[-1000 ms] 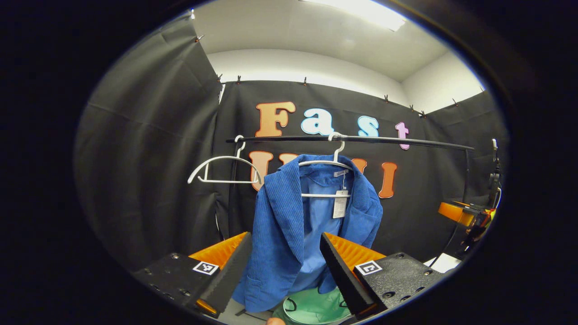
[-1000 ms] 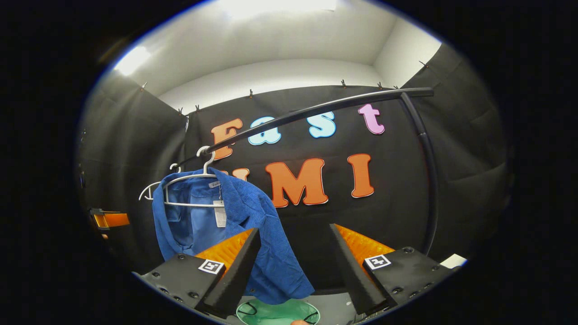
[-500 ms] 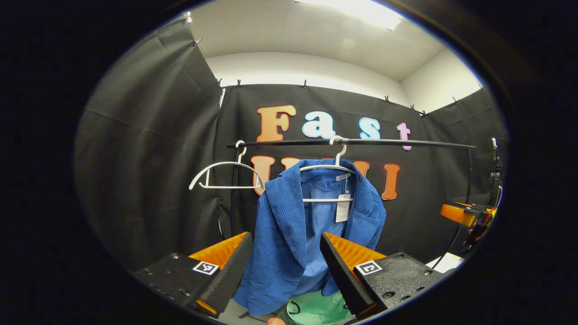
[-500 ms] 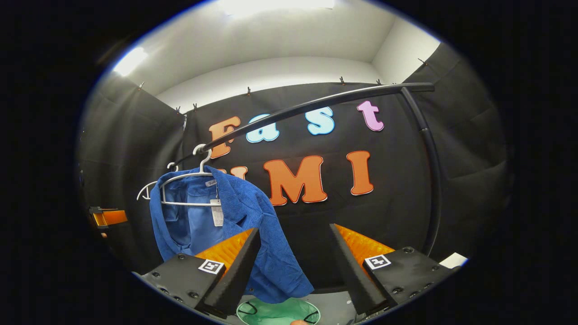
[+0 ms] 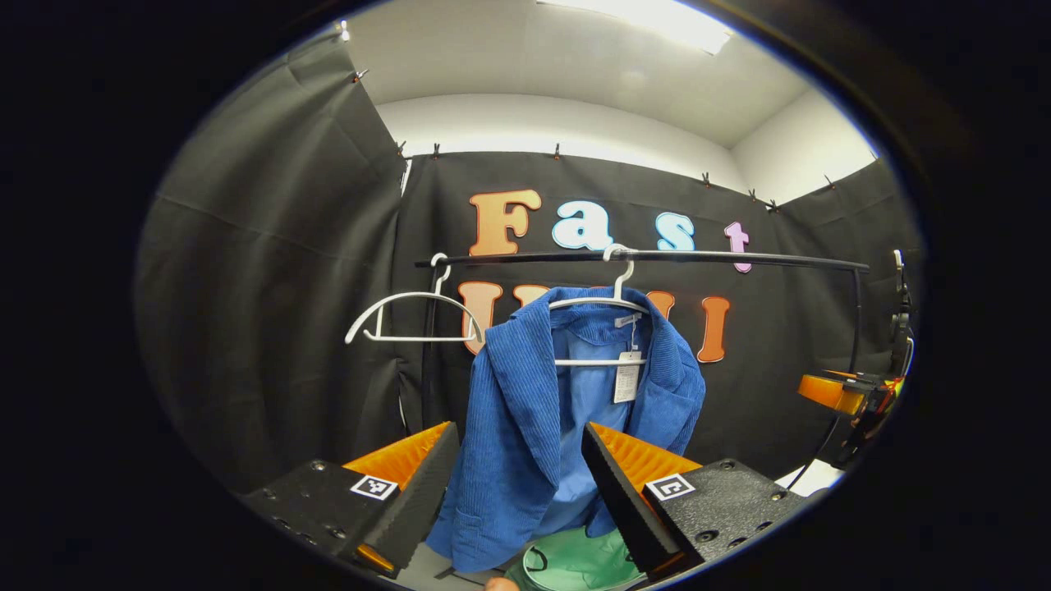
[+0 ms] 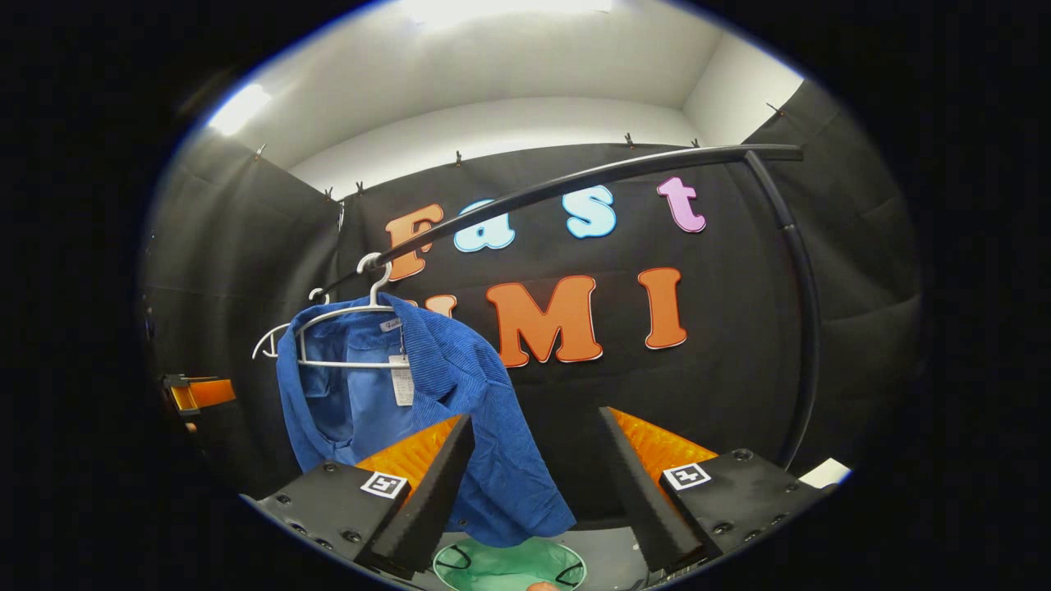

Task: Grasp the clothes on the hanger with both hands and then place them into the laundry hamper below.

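One black rail (image 5: 657, 258) crosses mid-frame in the left gripper view; one blue jacket (image 5: 525, 410) hangs centre, over one green hamper (image 5: 575, 562) at the bottom edge. Two white hangers: one bare (image 5: 410, 316), one dressed (image 5: 595, 304). Left tongs (image 5: 517, 492) and right tongs (image 6: 534, 484) both gape, empty. Since half a second ago, barely a nudge.

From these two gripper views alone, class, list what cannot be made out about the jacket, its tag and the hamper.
- Blue corduroy jacket: in the left gripper view its hem is partly hidden behind the left gripper fingers.
- Paper tag: print too small to read.
- Green laundry hamper: cut off by the bottom edge in the right gripper view; its depth and contents cannot be told.
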{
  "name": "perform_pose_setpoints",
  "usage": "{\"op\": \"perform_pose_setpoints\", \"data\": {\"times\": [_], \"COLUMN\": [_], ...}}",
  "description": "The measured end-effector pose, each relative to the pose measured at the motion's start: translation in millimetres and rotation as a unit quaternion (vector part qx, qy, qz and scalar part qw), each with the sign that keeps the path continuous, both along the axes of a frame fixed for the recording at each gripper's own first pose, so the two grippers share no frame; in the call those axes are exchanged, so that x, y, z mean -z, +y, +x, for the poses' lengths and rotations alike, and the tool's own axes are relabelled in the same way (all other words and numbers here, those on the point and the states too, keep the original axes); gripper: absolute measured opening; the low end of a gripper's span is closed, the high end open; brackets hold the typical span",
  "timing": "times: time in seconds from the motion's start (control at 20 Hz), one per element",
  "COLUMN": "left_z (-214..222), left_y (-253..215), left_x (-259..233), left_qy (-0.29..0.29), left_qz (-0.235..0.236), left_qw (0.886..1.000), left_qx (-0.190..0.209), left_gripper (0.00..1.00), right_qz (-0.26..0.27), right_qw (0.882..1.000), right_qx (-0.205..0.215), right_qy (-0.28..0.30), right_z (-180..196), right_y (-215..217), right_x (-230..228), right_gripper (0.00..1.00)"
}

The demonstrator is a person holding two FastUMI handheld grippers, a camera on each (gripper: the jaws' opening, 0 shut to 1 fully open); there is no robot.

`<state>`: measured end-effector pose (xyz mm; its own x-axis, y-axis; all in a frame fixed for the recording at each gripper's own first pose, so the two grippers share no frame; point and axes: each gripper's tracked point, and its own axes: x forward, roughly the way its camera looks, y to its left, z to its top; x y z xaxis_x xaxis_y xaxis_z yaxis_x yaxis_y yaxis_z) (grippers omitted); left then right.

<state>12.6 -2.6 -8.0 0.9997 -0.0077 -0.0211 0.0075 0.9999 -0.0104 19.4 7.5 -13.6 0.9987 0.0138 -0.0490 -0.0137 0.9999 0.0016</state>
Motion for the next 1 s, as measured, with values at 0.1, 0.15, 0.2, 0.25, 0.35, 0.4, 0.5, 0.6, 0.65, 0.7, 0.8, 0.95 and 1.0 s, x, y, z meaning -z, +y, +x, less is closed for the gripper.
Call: {"op": "perform_pose_setpoints", "data": {"times": [0.1,0.15,0.2,0.25,0.35,0.4,0.5,0.6,0.65,0.7,0.8,0.95,1.0], "left_z": [3,5,8,12,19,23,29,35,39,43,50,61,65], "left_y": [1,3,5,7,10,10,7,5,4,3,2,3,4], "left_x": [2,3,5,6,6,4,4,5,7,10,13,13,14], "left_qy": [0.002,0.003,0.005,0.007,0.006,0.005,0.004,0.006,0.01,0.014,0.018,0.019,0.019], "left_qz": [0.0,0.001,0.003,0.004,0.01,0.012,0.013,0.014,0.014,0.014,0.016,0.024,0.026], "left_qw": [1.0,1.0,1.0,1.0,1.0,1.0,1.0,1.0,1.0,1.0,1.0,0.999,0.999], "left_qx": [-0.002,-0.004,-0.007,-0.01,-0.018,-0.021,-0.019,-0.018,-0.017,-0.017,-0.019,-0.027,-0.031], "left_gripper": [0.95,0.95,0.95,0.95,0.95,0.95,0.95,0.95,0.95,0.95,0.95,0.95,0.98], "right_qz": [0.0,0.0,0.001,0.002,0.002,0.003,0.012,0.017,0.016,0.014,0.011,0.015,0.017], "right_qw": [1.0,1.0,1.0,1.0,1.0,0.999,0.998,0.997,0.997,0.997,0.997,0.996,0.995], "right_qx": [-0.006,-0.01,-0.014,-0.019,-0.03,-0.038,-0.057,-0.069,-0.071,-0.073,-0.077,-0.086,-0.087], "right_qy": [0.001,0.001,0.002,0.002,0.003,0.006,0.015,0.019,0.019,0.02,0.024,0.033,0.035], "right_z": [4,6,8,10,15,17,21,28,32,37,46,63,69], "right_y": [7,12,18,24,37,45,65,79,85,93,107,130,137], "right_x": [2,3,3,3,2,2,5,5,6,8,14,28,32], "right_gripper": [0.97,0.97,0.98,0.97,0.98,0.98,0.98,0.98,0.97,0.97,0.97,0.97,0.98]}}
